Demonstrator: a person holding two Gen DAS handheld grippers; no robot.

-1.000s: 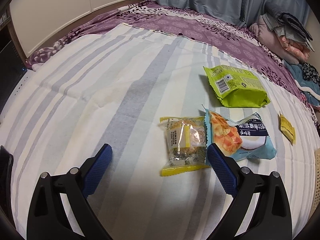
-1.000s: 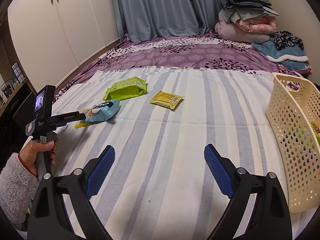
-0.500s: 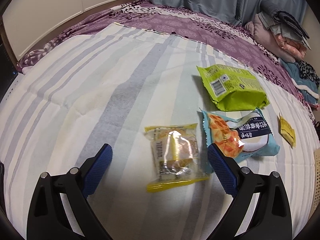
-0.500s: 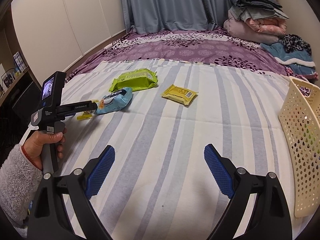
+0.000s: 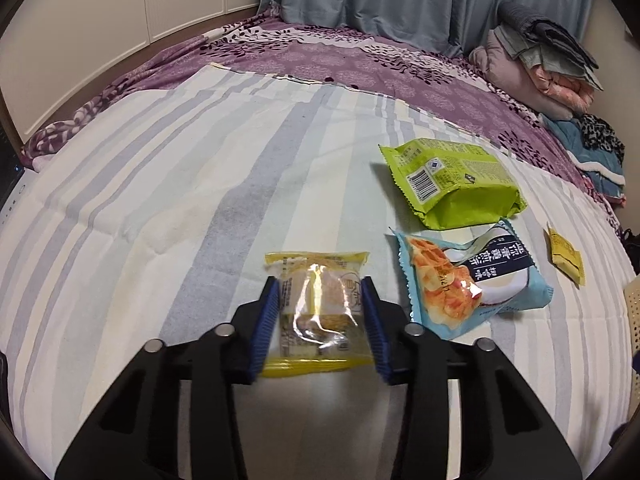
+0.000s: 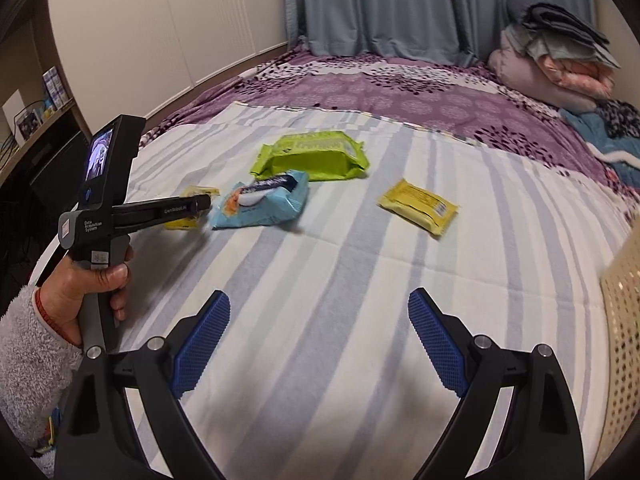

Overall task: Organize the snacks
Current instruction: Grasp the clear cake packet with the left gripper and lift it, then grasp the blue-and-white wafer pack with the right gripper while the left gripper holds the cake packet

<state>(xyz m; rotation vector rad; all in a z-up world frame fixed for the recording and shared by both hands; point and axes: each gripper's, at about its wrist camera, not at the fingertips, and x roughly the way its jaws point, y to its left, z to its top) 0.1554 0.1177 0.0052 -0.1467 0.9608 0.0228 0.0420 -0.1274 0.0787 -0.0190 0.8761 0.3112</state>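
Observation:
My left gripper (image 5: 320, 300) is shut on a clear yellow-edged snack packet (image 5: 316, 312) that lies on the striped bedspread; its blue pads press both sides. A light blue snack bag (image 5: 472, 280) lies just to its right, a green bag (image 5: 452, 180) behind that, and a small yellow packet (image 5: 566, 254) at the far right. In the right wrist view the left gripper (image 6: 200, 202) reaches the packet (image 6: 192, 222) beside the blue bag (image 6: 264, 200), green bag (image 6: 312, 156) and yellow packet (image 6: 418, 206). My right gripper (image 6: 320, 320) is open and empty above bare bedspread.
A cream perforated basket (image 6: 624, 320) stands at the right edge of the bed. Folded blankets and clothes (image 6: 556, 64) are piled at the far right. A purple floral sheet (image 6: 380, 92) lies beyond the striped cover. White wardrobe doors (image 6: 160, 32) stand to the left.
My left gripper moved forward over the clear yellow packet and shut on it. My right gripper shifted left and stayed open; the basket slid toward the right edge of its view.

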